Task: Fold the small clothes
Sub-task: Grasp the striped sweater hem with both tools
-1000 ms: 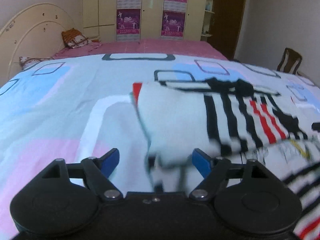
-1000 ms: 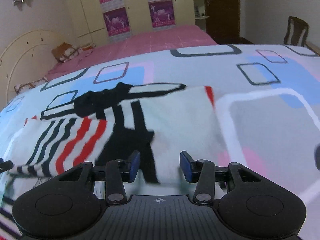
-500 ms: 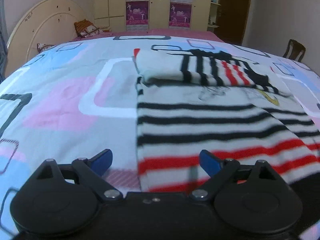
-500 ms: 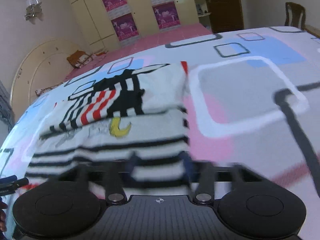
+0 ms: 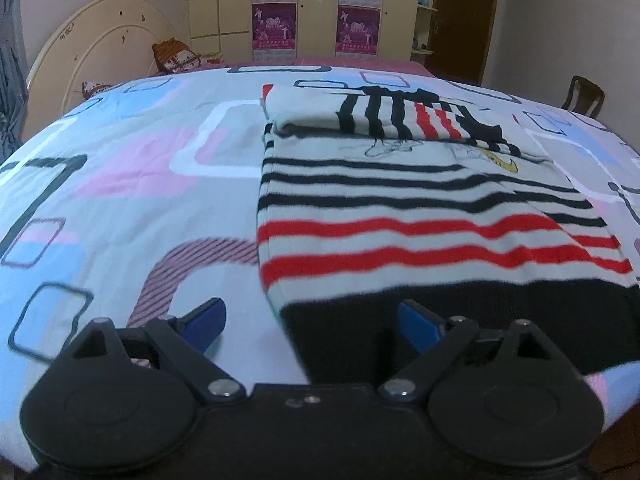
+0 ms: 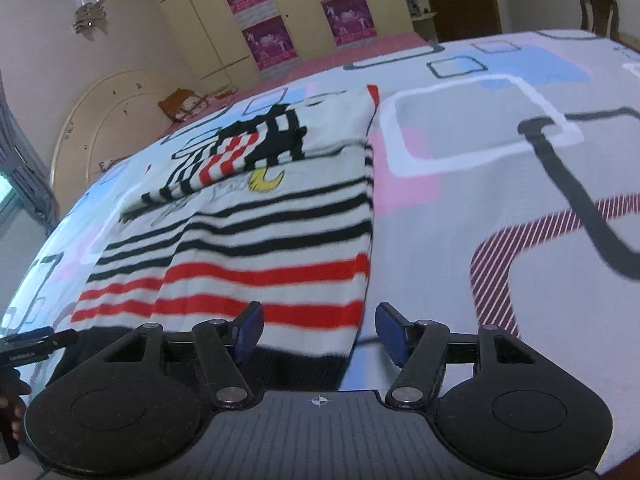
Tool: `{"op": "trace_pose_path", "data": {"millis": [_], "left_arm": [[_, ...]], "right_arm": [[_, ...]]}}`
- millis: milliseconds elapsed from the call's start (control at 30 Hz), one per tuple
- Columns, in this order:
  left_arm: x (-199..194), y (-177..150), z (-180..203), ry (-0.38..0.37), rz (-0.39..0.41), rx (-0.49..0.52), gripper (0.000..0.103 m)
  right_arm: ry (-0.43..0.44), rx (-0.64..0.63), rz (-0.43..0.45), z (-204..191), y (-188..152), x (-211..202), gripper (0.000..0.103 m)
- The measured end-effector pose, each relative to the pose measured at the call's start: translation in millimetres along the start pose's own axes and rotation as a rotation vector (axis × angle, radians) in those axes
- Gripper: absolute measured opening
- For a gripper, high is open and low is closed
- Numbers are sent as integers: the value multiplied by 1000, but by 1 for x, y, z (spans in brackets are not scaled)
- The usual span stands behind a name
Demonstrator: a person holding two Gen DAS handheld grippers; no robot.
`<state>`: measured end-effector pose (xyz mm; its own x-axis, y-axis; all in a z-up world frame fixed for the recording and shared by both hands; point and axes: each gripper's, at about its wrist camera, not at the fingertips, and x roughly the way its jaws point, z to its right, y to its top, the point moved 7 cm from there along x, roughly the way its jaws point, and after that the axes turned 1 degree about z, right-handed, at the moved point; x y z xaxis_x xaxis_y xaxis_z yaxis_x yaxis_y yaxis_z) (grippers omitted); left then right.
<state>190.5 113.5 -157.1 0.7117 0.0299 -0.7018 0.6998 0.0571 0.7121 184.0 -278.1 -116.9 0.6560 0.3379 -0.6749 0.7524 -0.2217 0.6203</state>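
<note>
Both tongs stand apart and hold nothing: left gripper (image 5: 312, 326) and right gripper (image 6: 318, 330) hover at the near corners of the sweater (image 5: 420, 216), which lies flat on the bed (image 5: 120, 184), top part folded down. I would pinch the black hem (image 5: 460, 316) evenly at both corners, then lift together.

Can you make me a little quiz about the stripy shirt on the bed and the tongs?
1. True or false: the left tongs are clamped on the stripy shirt.
2. Which part of the shirt is folded over? A) the far part B) the near black hem C) nothing
3. Fill in: the widest stripes nearest the black hem are ____.

Key: 1 false, both the left and right tongs are open and hold nothing. 2 A, the far part lies doubled back on the body. 3 red.
</note>
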Motion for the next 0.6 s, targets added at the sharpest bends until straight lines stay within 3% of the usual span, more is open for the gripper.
{"op": "trace_pose_path", "data": {"millis": [200, 267, 433, 600], "left_arm": [[-6, -19, -10, -87, -53, -84, 73], [-7, -24, -13, -131, -61, -132, 73], [-4, -23, -22, -287, -64, -317, 72], [20, -9, -22, -400, -58, -386, 71]], "right_arm": [[35, 57, -30, 5, -21, -4, 60], [46, 101, -44, 11, -28, -5, 55], [93, 207, -67, 23, -36, -4, 55], [139, 289, -49, 31, -21, 12, 55]]}}
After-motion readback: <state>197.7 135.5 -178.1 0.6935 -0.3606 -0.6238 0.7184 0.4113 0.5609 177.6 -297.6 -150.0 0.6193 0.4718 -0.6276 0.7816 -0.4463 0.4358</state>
